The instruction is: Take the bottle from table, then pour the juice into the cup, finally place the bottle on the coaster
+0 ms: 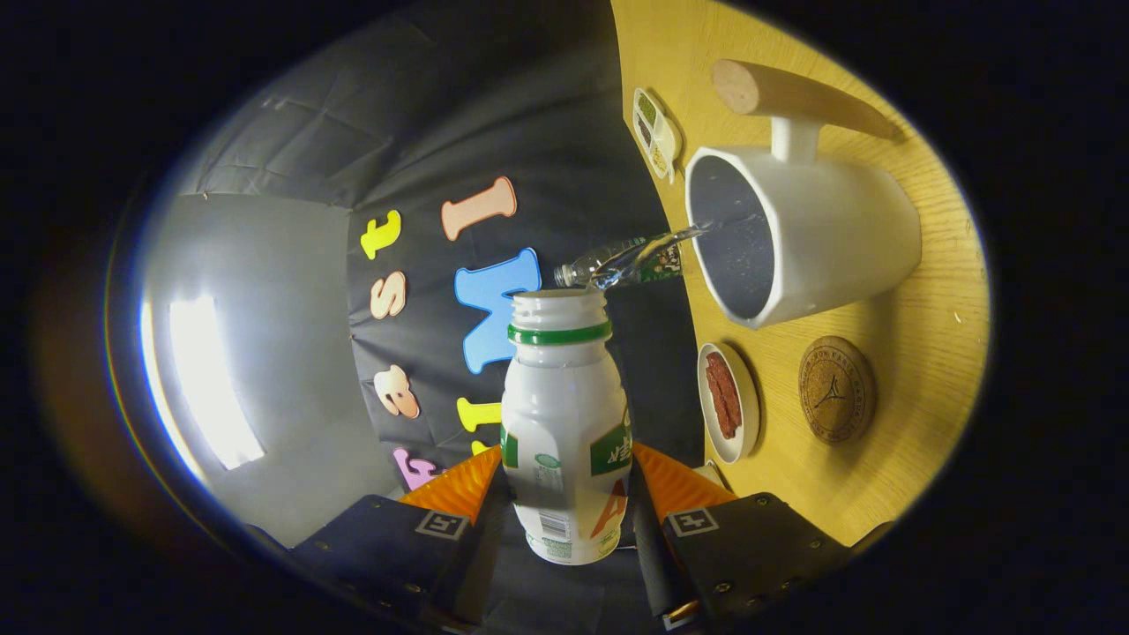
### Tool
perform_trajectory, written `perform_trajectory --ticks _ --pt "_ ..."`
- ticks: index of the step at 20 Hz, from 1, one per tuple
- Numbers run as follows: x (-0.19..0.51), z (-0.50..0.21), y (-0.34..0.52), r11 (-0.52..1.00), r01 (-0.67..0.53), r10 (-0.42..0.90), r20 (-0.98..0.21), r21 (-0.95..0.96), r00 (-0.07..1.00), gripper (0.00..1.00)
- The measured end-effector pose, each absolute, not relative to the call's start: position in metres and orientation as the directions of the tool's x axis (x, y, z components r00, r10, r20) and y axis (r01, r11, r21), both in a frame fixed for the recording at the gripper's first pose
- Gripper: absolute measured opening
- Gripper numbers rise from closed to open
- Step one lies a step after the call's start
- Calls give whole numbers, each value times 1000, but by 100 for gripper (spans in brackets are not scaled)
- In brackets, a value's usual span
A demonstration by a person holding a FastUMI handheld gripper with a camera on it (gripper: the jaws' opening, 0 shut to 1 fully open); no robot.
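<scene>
My gripper (564, 483) is shut on a white plastic bottle (564, 414) with a green neck ring and green label, gripped around its lower body. I am rolled onto my side, so the bottle lies about level with its uncapped mouth facing the white cup (838, 229). A thin clear stream (684, 236) runs from the mouth over the rim into the cup's dark inside. The cup stands on the wooden table (917, 370) and has a wooden stick handle (798, 93). A round cork coaster (836, 389) lies on the table beside the cup, nearer to me, with nothing on it.
A small clear bottle (657, 265) with a green label stands at the table's edge just behind the stream. A small white dish (728, 401) of red strips sits by the coaster. A divided white condiment dish (657, 132) lies beyond the cup. The booth's dark cloth wall is behind.
</scene>
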State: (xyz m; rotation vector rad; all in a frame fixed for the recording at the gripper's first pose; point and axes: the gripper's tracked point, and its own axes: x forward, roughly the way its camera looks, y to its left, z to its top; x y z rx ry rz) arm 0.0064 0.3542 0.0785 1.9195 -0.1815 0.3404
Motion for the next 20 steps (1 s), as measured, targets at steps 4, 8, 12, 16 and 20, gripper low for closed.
perform_trajectory --ticks 4,8,12,16,20 --pt "6 77 353 -390 -291 23 325 874 946 67" --pt "7 77 355 -403 -291 13 323 868 946 67" --pt "7 76 356 -413 -294 6 326 862 945 67" --pt "8 77 357 -423 -298 0 329 855 944 67" --pt "8 80 355 -448 -320 -19 349 835 937 67"
